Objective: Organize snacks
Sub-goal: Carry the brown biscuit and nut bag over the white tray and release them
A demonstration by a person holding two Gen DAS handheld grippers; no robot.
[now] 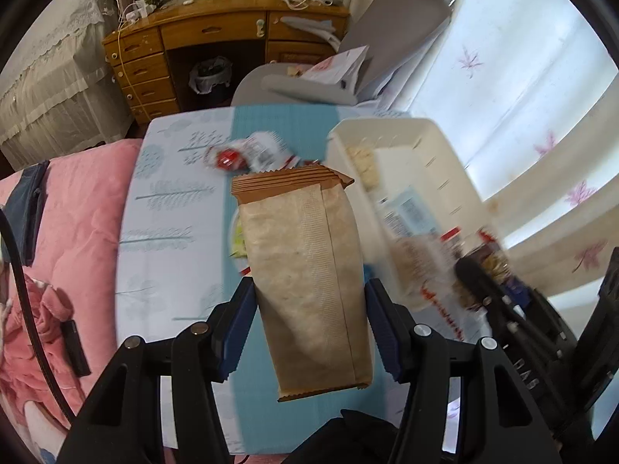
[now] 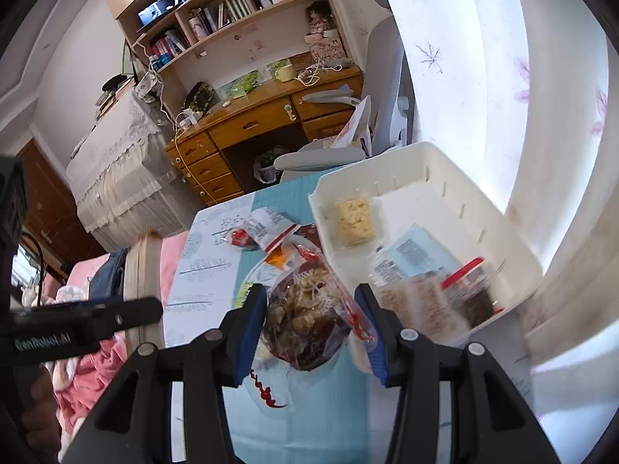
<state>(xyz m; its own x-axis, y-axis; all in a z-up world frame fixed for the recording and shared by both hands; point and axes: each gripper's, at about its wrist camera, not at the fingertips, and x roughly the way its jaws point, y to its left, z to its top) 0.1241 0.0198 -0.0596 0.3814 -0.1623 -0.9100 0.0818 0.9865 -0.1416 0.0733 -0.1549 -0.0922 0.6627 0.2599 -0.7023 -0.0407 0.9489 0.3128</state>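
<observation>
The left gripper is clamped on a long tan paper-look snack packet, held above the blue patterned tablecloth. The right gripper grips a clear bag of dark and pale snacks beside the white plastic basket, which apparently holds several blurred packets.

Home bedroom w/ study corner. Landmark: wooden desk w/ drawers at far wall. Above desk: bookshelf packed w/ books. Right of desk: grey office chair, then window w/ leaf-print curtain. Left of desk: lace-covered furniture. Under desk: bin w/ liner. Nearer than desk: pink quilt on bed, beside cloth-covered table.
</observation>
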